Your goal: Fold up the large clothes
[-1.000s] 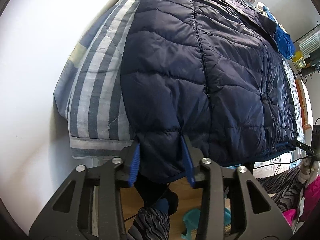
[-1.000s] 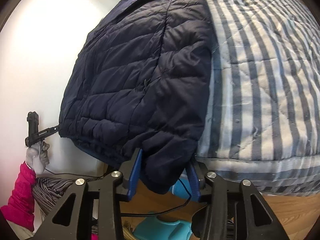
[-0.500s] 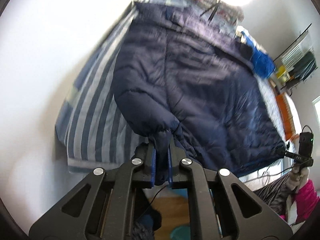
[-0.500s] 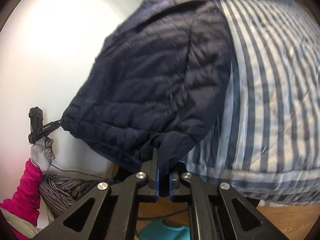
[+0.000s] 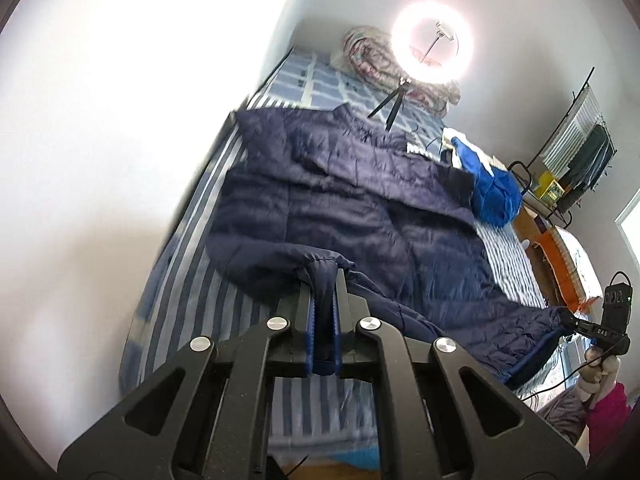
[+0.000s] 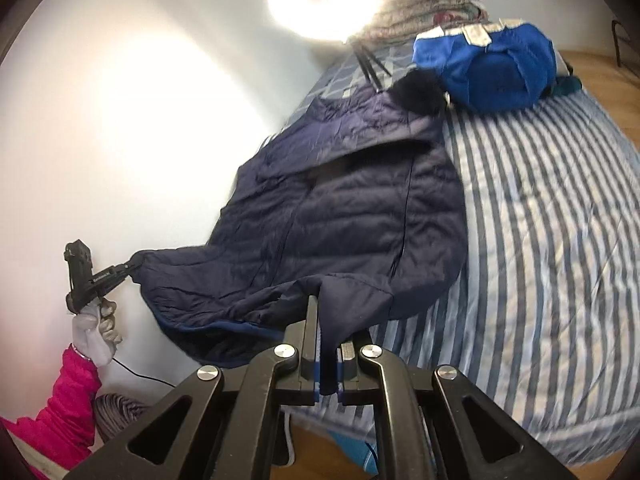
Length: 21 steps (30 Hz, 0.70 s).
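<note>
The navy jacket (image 5: 360, 216) lies spread along the wall side of the striped bed (image 6: 552, 208), collar toward the far end, and its two near hem corners are lifted off the cover. The main risk is a slip: each gripper pinches only a small bunch of slick padded fabric, and the weight of the hanging hem could drag a corner out of the pads if the lift turns quick. Uneven height between the two corners would likely skew the fold, so the hem would land crooked across the chest. A long carry forward might also knock the light stand (image 5: 394, 106) at the head of the bed, or bury the blue garment (image 6: 492, 68) lying just beside the collar. The left gripper (image 5: 325, 308) is clamped tight on the wall-side corner, fabric bulging above its blue pads. The right gripper (image 6: 329, 344) is closed just as narrowly on the other corner, cloth draping down between its fingers. Both tools point down at a slant toward the bed, raised above its foot edge, each held in a gloved hand (image 6: 96, 328) at hem level.
</note>
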Tool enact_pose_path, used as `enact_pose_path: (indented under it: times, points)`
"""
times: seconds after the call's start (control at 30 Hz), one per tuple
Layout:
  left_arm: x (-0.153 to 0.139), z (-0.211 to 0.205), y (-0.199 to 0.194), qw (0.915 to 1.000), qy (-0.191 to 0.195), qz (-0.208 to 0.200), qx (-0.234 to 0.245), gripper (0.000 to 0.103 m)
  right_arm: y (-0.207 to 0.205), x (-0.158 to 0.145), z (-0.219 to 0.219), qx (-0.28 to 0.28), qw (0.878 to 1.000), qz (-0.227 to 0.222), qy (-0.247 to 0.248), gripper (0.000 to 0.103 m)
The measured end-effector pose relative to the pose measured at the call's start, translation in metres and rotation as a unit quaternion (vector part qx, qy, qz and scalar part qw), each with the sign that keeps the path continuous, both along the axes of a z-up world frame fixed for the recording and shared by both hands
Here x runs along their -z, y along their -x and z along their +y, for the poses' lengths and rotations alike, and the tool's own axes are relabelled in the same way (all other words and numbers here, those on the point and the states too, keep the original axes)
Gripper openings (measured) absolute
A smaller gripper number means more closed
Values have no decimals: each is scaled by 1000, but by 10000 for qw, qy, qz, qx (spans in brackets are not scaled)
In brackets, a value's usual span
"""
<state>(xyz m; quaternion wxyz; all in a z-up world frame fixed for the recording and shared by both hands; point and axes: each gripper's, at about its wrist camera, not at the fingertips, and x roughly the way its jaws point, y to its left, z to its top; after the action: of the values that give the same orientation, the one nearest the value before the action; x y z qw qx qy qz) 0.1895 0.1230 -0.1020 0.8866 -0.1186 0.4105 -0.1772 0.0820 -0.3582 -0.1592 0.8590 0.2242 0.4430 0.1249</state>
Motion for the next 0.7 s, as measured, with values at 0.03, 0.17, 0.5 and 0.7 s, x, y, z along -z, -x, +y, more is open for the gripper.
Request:
enact_pose_path:
  times: [0.03, 0.17, 0.5, 0.7]
  points:
    - [-2, -3, -6, 10000, -32, -36, 2, 4, -5, -3, -1, 21, 10000, -27, 37, 2]
    - [-10, -16, -31, 9998, -124, -156, -6, 4, -27, -12, -4, 113, 9998, -114, 152, 2]
    - [-17, -47, -108, 9976, -517, -456, -88, 4, -104, -24, -23, 391, 9977, -148, 539, 2]
    - [-9, -57, -164, 9969, -611, -475, -153, 3, -164, -25, -29, 474, 9945, -148, 922, 2]
